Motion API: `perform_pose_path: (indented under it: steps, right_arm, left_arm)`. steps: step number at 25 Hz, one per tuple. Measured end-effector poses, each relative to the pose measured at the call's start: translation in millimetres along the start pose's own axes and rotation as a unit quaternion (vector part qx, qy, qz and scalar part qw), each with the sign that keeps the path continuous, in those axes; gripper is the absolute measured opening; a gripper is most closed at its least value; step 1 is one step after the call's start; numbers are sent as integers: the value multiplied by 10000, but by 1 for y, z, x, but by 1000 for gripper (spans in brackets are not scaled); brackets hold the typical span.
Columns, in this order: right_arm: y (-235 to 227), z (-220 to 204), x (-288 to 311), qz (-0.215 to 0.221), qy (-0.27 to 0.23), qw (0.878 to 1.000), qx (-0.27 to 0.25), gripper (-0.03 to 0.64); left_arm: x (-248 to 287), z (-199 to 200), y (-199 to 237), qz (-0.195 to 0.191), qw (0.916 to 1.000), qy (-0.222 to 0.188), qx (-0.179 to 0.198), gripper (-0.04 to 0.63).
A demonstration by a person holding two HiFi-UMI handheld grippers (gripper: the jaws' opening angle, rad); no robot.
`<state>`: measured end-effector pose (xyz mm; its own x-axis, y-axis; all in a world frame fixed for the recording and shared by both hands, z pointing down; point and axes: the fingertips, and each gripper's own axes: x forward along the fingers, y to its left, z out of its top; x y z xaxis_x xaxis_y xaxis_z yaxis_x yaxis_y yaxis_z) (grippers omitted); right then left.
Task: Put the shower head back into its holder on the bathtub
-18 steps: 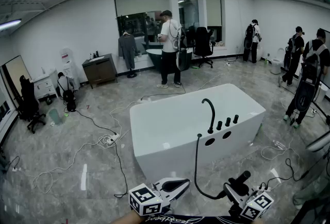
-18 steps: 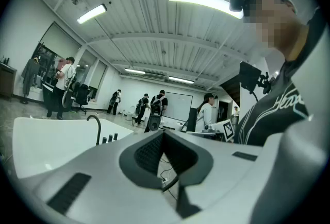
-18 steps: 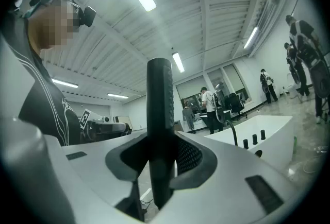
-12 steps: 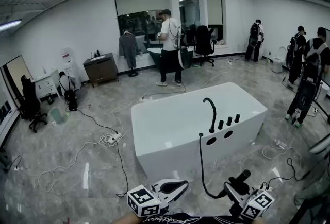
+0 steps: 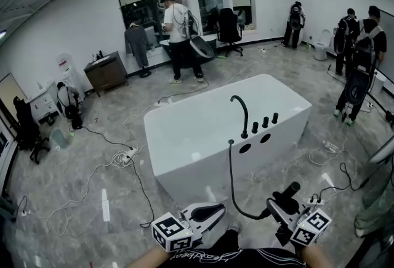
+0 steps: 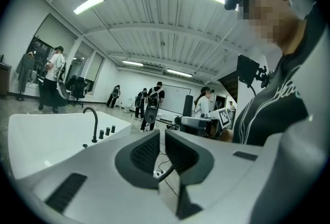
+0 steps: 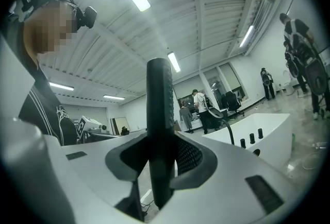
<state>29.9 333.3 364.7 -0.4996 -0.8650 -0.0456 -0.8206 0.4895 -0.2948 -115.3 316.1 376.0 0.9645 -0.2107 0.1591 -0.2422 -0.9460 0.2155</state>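
A white bathtub (image 5: 184,156) stands in the middle of the floor in the head view, with a black arched faucet (image 5: 241,111) and three black knobs (image 5: 265,122) on its near rim. Two dark round openings (image 5: 245,148) show in its side. A black hose (image 5: 233,186) runs from the rim down to the black shower head (image 5: 284,194), on which my right gripper (image 5: 280,214) is shut. The handle (image 7: 159,115) stands upright between the right gripper's (image 7: 160,158) jaws. My left gripper (image 5: 218,208) is shut and empty, short of the tub (image 6: 46,140).
Cables and a power strip (image 5: 126,156) trail over the marble floor left of the tub, more cables (image 5: 329,156) to its right. Several people stand at the back and right. A dark cabinet (image 5: 106,73) and an office chair (image 5: 229,29) are by the far wall.
The head view has shifted, so the tub now sits a little higher and to the left in the frame. Both grippers keep their places and states, the right still holding the shower head.
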Motion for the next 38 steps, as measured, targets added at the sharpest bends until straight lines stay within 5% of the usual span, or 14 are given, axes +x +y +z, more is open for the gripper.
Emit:
perform_pose_path:
  steps: [12, 26, 31, 38]
  right_arm:
    - [-43, 43, 35, -31, -270, 9994, 219, 124]
    - [-122, 133, 144, 134, -762, 9906, 1124, 121]
    - [-147, 163, 178, 103, -837, 9917, 967, 121]
    - [-181, 194, 188, -65, -948, 9929, 718, 121]
  left_arm:
    - [81, -17, 40, -1012, 9930, 548, 265, 147]
    - [192, -92, 127, -2326, 9534, 1855, 494, 178]
    - [222, -115, 159, -2580, 9402, 2163, 516, 178]
    - [249, -150, 195, -2726, 9319, 2358, 394, 167]
